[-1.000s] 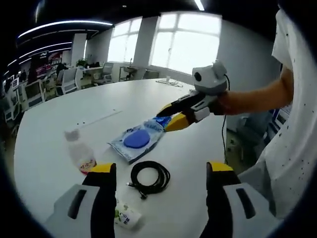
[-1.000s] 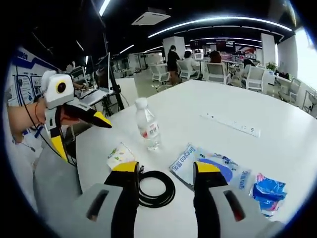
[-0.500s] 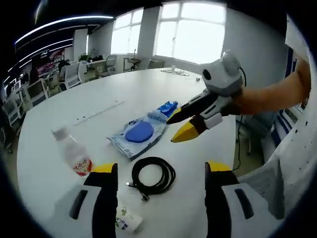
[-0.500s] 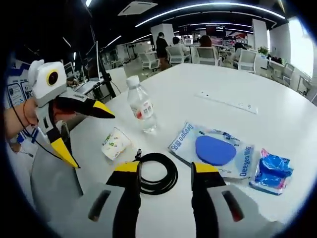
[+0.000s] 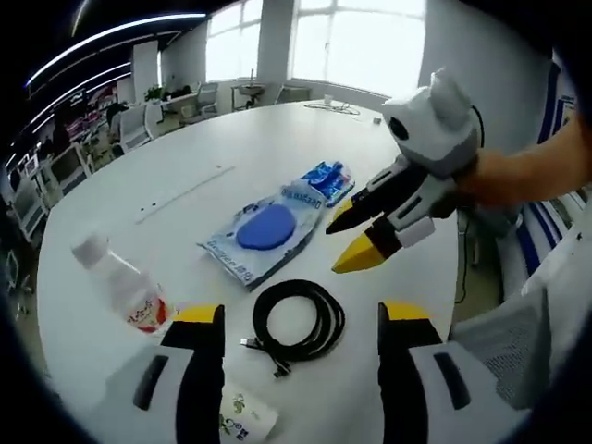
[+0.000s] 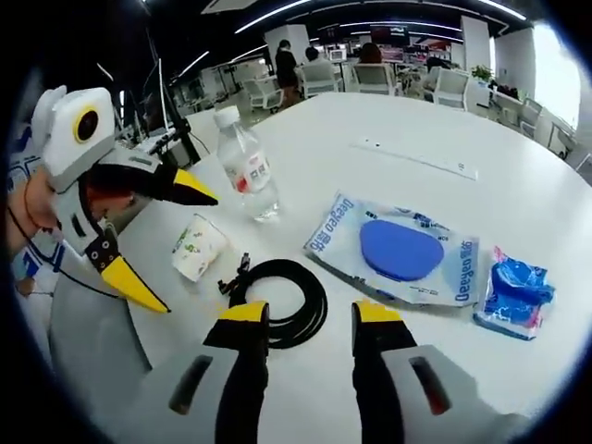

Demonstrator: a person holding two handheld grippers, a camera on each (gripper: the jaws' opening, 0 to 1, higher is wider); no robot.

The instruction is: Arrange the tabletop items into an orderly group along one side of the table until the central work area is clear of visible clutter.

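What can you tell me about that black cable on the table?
The cable is thin, black and rubbery-looking, wound into a loose round coil lying flat on the white table. One short end with a small plug sticks out toward the paper cup. It lies apart from the cup and the clear packet; neither gripper touches it.

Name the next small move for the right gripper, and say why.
Probably lower the right gripper onto the black cable coil and close. Its jaws are open and empty, the coil lies just ahead of the tips, and it sits loose mid-table between the small packet and the blue-pad pouch.
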